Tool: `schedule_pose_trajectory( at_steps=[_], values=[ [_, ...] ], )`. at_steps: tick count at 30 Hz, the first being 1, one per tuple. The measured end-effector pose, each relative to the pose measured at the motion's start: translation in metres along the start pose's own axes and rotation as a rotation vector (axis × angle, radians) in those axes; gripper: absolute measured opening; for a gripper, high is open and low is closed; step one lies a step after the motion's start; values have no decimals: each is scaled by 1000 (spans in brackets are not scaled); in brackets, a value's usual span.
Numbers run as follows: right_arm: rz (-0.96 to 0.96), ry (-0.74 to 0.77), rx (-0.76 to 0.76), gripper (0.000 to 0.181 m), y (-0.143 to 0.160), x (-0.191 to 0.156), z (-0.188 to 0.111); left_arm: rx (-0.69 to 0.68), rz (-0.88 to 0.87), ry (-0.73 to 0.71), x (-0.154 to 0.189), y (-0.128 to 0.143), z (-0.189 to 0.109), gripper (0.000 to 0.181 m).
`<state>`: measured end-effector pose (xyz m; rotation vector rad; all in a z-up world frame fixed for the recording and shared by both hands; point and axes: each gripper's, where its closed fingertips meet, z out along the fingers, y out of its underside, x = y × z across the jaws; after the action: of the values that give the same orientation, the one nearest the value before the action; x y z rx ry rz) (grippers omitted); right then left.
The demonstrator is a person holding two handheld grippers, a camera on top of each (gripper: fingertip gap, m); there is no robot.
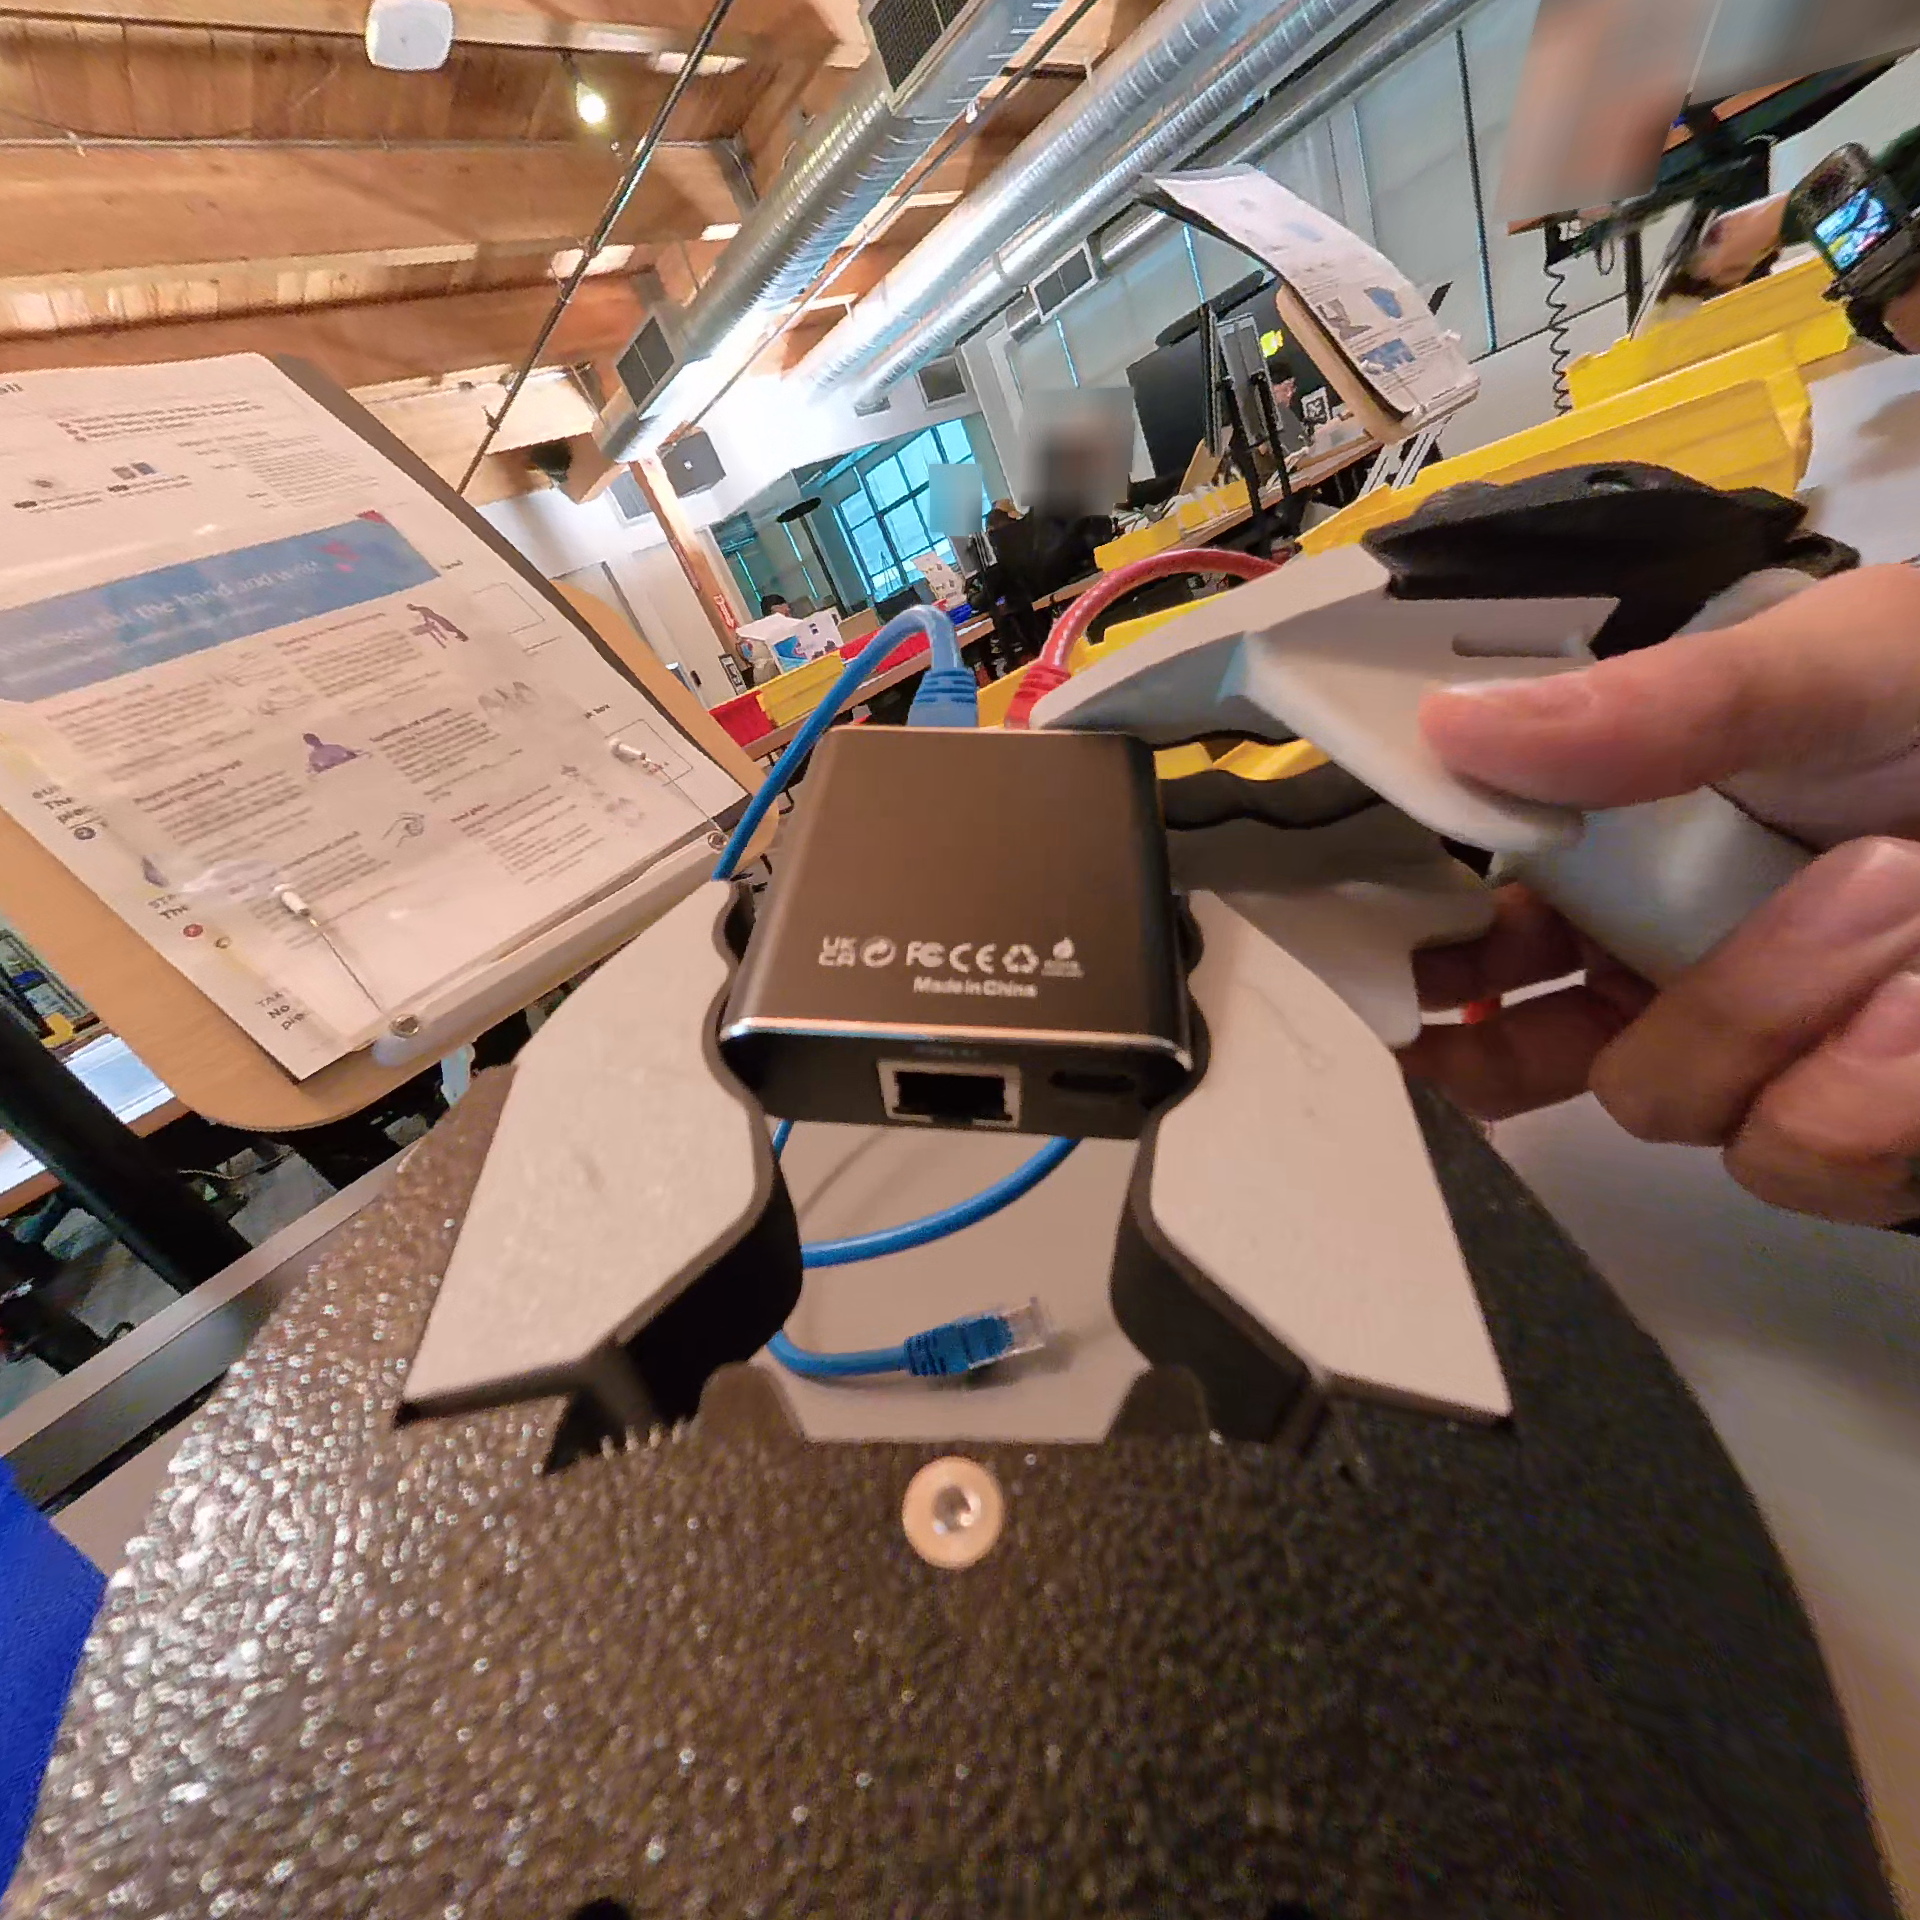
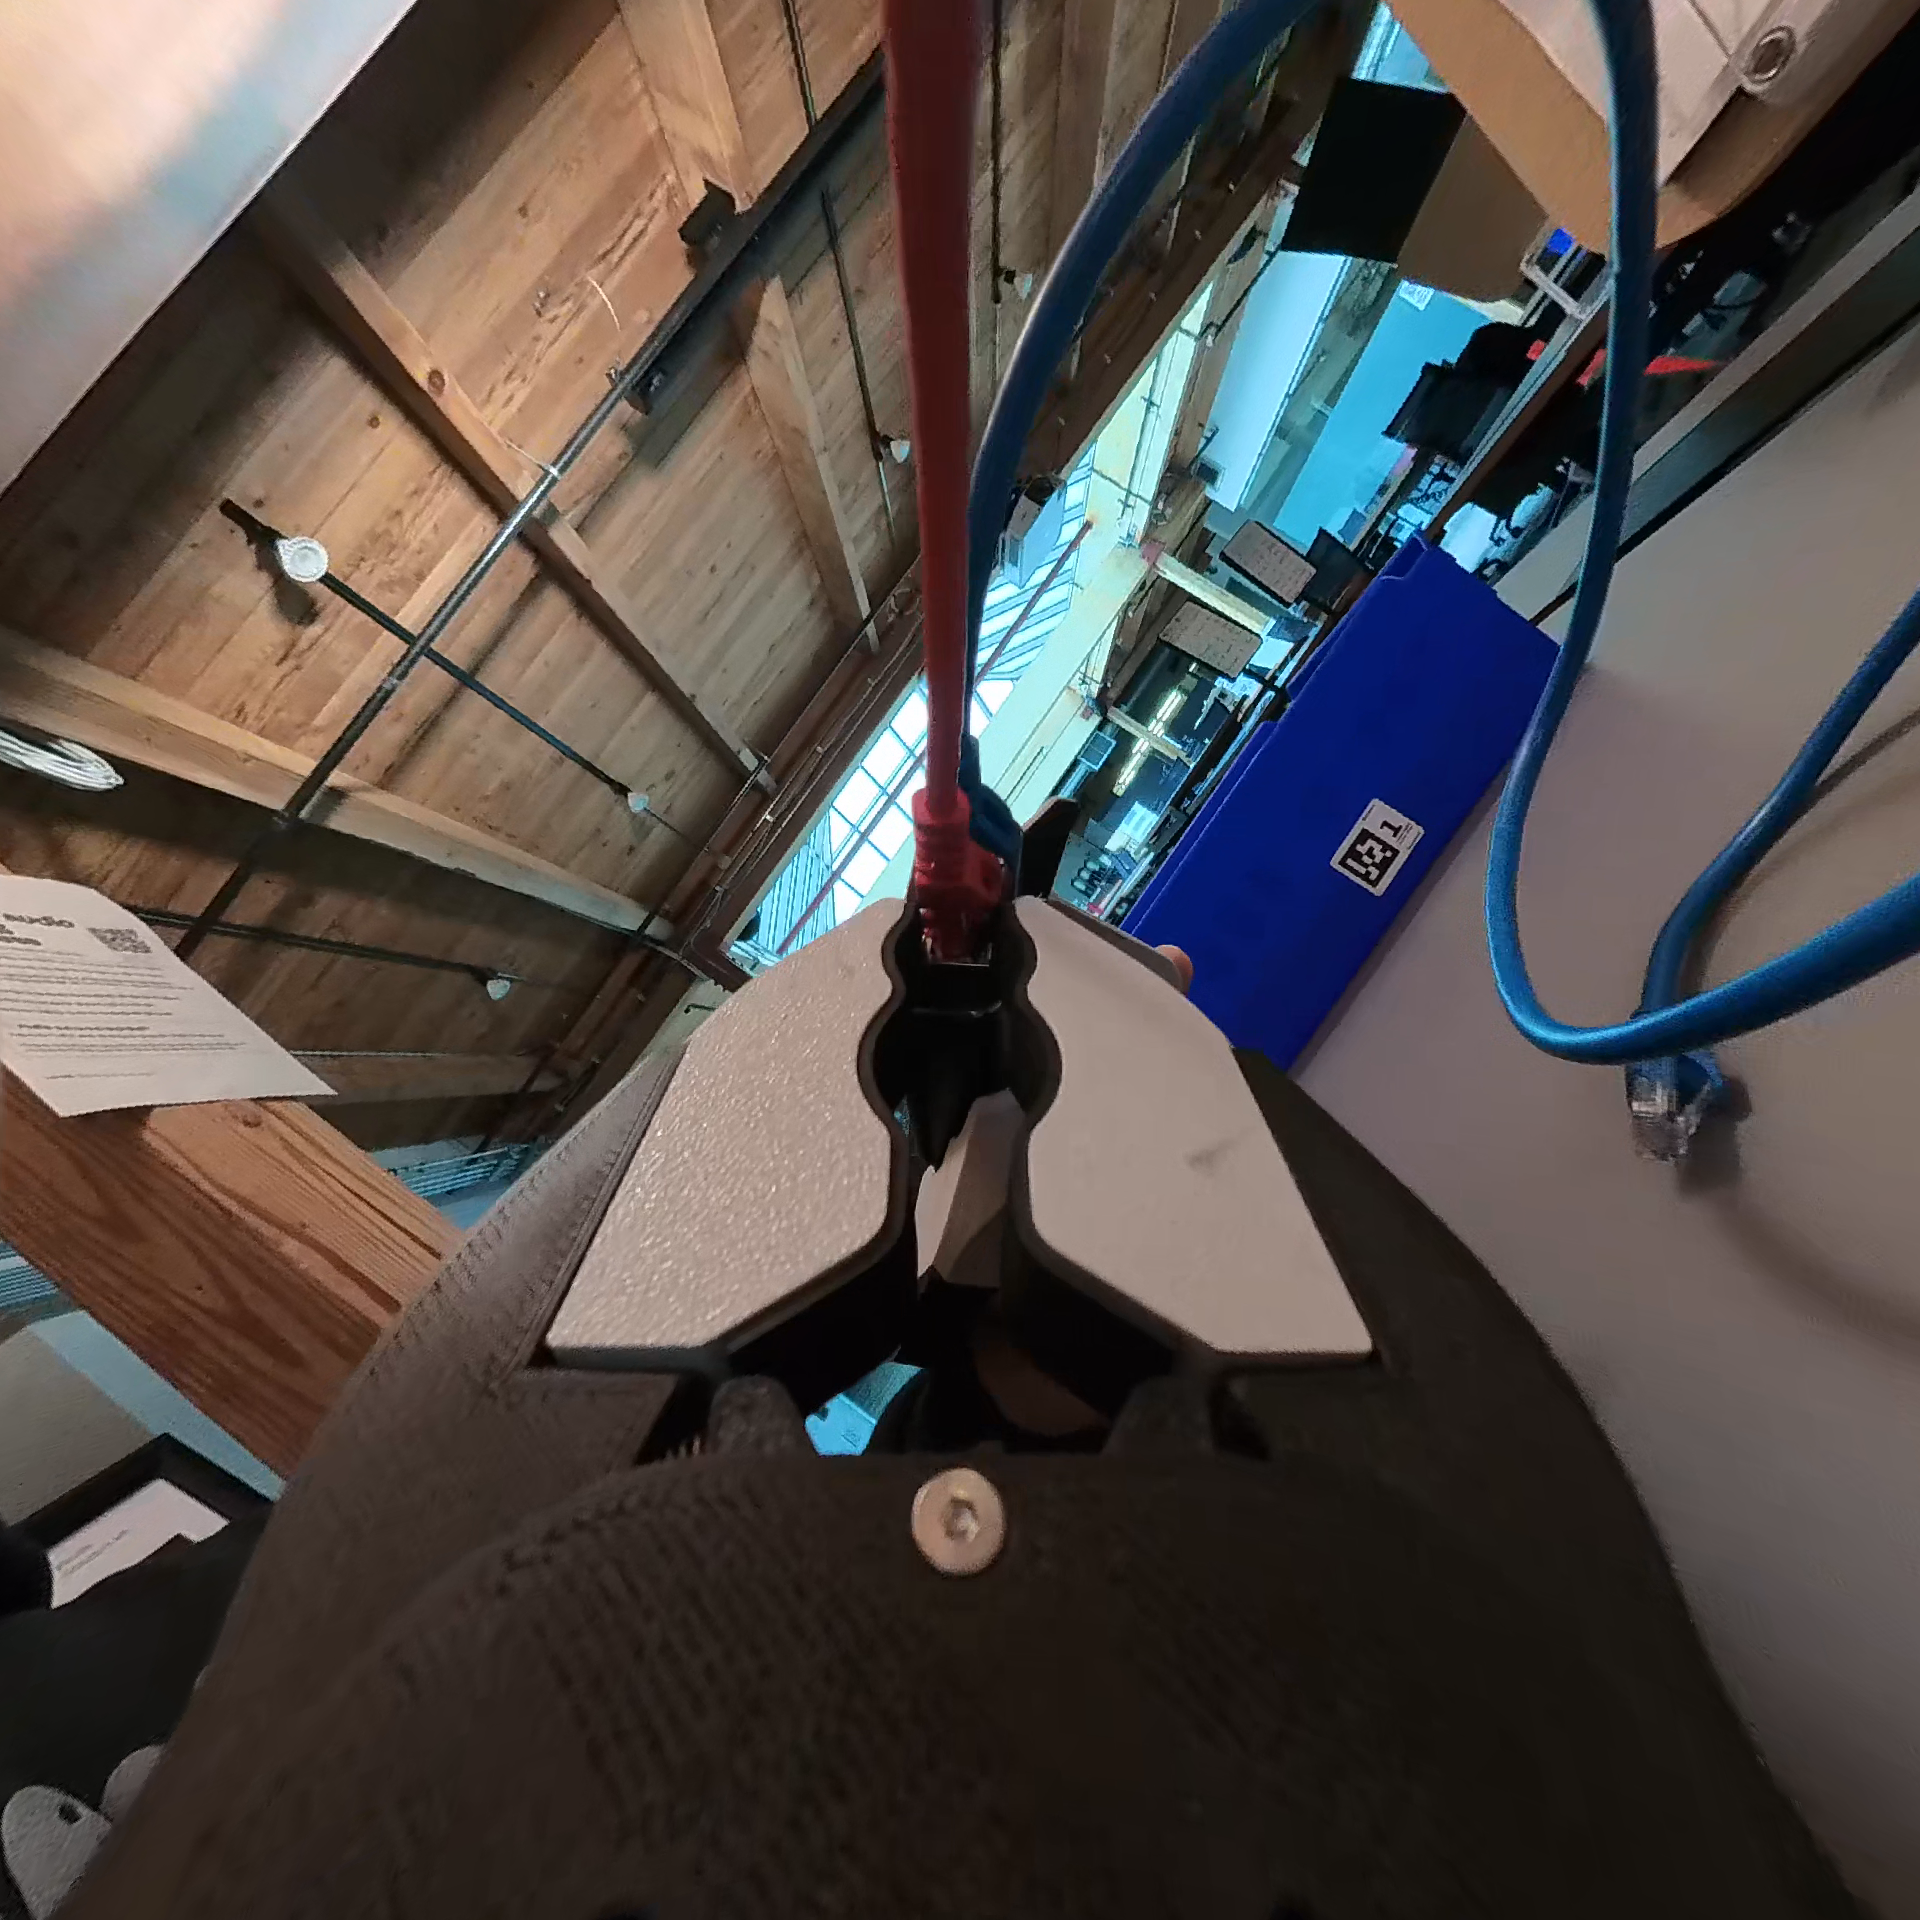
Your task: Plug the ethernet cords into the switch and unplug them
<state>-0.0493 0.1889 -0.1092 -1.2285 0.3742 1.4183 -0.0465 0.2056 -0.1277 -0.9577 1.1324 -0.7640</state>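
Observation:
My left gripper is shut on the black switch and holds it up off the table. The switch's near face shows an empty port. A blue cord's plug sits in the far face. My right gripper is shut on the red cord's plug, and it also shows in the left wrist view at the switch's far right corner. The red plug meets the far face; I cannot tell whether it is seated. A loose blue plug lies on the table.
A tilted document stand is at the left. Yellow bins line the far right. A blue bin stands at the grey table's edge. A hand holds the right gripper. The blue cord loops beside it.

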Motion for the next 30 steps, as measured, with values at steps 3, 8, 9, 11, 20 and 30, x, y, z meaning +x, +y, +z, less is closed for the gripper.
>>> schedule_pose_trajectory(
  at_steps=[3,8,9,11,20,30],
  values=[
    [-30,10,-19,12,2,-1,-1,-2,10,-1,0,1,0,74],
    [-170,36,-40,12,1,0,-4,-9,10,1,3,2,2,74],
    [-173,21,-42,12,1,0,-4,-15,3,4,4,3,3,74],
    [-187,19,-41,12,0,-1,-3,-18,27,-16,2,2,3,74],
    [-178,-24,16,11,-28,-7,-5,-23,-139,-20,-4,2,1,74],
    [-763,437,-550,11,-107,-12,-71,-13,-126,-89,-21,5,-4,74]
  ],
)
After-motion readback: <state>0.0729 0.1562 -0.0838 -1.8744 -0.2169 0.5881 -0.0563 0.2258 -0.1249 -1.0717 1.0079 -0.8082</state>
